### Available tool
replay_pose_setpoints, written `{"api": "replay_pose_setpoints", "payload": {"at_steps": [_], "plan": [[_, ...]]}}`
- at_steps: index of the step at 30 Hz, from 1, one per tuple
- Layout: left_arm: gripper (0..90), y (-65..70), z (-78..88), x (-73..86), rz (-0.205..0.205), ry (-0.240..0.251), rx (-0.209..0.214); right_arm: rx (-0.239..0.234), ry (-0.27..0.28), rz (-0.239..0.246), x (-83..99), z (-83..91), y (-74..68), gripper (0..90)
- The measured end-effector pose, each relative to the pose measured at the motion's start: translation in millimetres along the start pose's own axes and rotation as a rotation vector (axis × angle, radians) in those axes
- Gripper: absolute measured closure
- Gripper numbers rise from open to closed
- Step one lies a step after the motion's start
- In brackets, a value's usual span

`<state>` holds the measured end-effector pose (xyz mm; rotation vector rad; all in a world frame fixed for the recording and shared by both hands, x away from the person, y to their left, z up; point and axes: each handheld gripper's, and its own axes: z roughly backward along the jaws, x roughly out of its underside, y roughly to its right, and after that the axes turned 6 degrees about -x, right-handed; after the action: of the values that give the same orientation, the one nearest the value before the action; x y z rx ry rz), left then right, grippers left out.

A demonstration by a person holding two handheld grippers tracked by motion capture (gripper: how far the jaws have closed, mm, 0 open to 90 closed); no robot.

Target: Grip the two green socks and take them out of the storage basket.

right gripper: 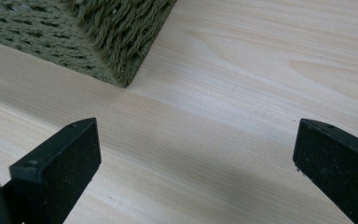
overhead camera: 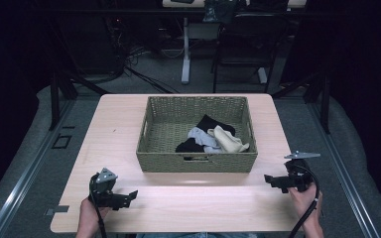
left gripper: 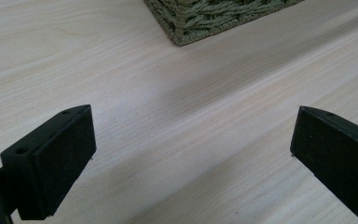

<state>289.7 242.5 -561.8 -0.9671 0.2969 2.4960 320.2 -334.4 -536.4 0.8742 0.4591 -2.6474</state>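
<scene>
Wicker sets the scene from the high view: a woven basket [overhead camera: 197, 135] stands in the middle of a pale wooden table [overhead camera: 129, 124], and inside it, toward the near right corner, lies a small heap of clothes [overhead camera: 212, 139] in black, light blue-grey and cream, loosely piled on one another. The left gripper [overhead camera: 129, 198] rests low over the near left part of the table, held by a hand [overhead camera: 88, 215] coming in from the bottom edge, and it points inward toward the basket. The right gripper [overhead camera: 272, 180] sits at the near right, just beside the basket's front corner, held by the other hand [overhead camera: 303, 197]. Both stand apart from the basket, which reads as a ready stance on either side, placed so each can reach into it.

From the left gripper view, the left gripper [left gripper: 191, 154] has its jaws spread wide with nothing but bare table between them; a corner of the basket [left gripper: 200, 18] shows ahead at the top, well clear of the jaws.

From the right gripper view, the right gripper [right gripper: 196, 163] is likewise released, jaws wide apart and empty over the wood. The basket's corner [right gripper: 98, 42] is nearer here, up and to the left, so this gripper looks the better placed to go for the clothes first.
</scene>
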Motion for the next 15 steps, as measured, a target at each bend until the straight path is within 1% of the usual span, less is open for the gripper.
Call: {"api": "replay_pose_setpoints", "payload": {"at_steps": [4,5,6,9,11,12,13,14,15], "plan": [[0.2,0.1,0.3,0.8,-0.003,-0.002,-0.004,0.005,-0.028,0.010,-0.5,-1.9,0.9,0.0],[0.2,0.1,0.3,0.8,-0.003,-0.002,-0.004,0.005,-0.028,0.010,-0.5,-1.9,0.9,0.0],[0.2,-0.1,1.6,1.7,0.004,-0.001,-0.004,-0.002,-0.038,0.009,-1.7,-1.5,0.4,0.0],[0.2,-0.8,2.6,2.5,0.006,0.002,-0.010,-0.016,-0.030,0.012,-3.2,0.3,-0.8,0.0],[0.2,-1.4,3.2,2.8,0.008,0.003,-0.009,-0.012,-0.022,0.019,-4.1,2.1,-3.5,0.0],[0.2,-0.3,2.5,2.9,0.009,0.012,-0.023,-0.015,-0.026,0.023,-4.3,2.1,-4.0,0.0],[0.2,-0.3,2.5,2.9,0.009,0.012,-0.023,-0.021,-0.030,0.025,-4.6,1.6,-4.0,0.0],[0.2,-0.6,2.1,2.5,0.005,0.005,-0.011,-0.020,-0.032,0.024,-5.3,0.4,-4.2,0.0],[0.2,-0.8,2.1,2.2,0.003,-0.002,-0.009,-0.020,-0.032,0.024,-5.3,0.4,-4.2,0.0]]}}
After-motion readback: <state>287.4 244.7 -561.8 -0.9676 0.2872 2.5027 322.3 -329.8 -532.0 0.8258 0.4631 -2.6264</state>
